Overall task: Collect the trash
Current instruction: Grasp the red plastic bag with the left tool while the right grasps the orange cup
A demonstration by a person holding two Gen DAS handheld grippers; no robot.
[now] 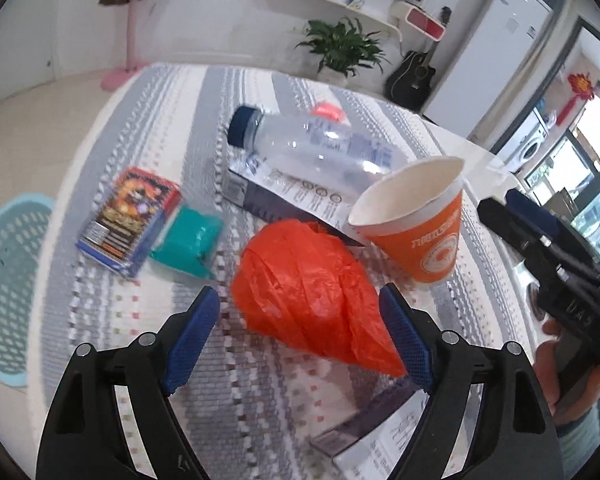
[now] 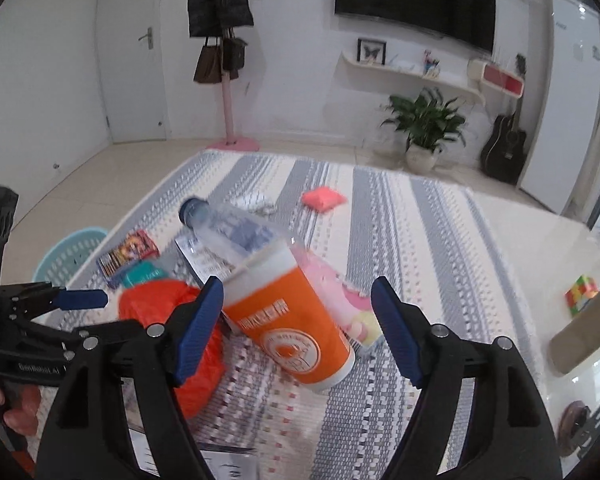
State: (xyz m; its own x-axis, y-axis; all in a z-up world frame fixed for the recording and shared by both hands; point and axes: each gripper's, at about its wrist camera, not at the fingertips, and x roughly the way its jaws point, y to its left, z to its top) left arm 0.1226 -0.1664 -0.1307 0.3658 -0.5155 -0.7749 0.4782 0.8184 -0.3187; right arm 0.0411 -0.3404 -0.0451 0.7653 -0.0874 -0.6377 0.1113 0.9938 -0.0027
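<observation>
A crumpled orange plastic bag [image 1: 312, 296] lies on the striped cloth between the open fingers of my left gripper [image 1: 300, 300]; the jaws stand around it, apart from it. An orange paper cup [image 2: 296, 320] stands tilted between the open fingers of my right gripper [image 2: 298, 292], apart from the pads. The cup also shows in the left wrist view [image 1: 420, 220]. A clear plastic bottle [image 1: 316, 148] with a blue cap lies behind them. A light blue mesh basket [image 1: 8, 288] sits on the floor to the left.
A colourful card box [image 1: 128, 220], a teal packet [image 1: 188, 240] and printed leaflets [image 1: 292, 196] lie on the cloth. A pink packet [image 2: 324, 198] lies further back. A toy cube [image 2: 582, 294] sits at the right. A plant and a guitar stand by the far wall.
</observation>
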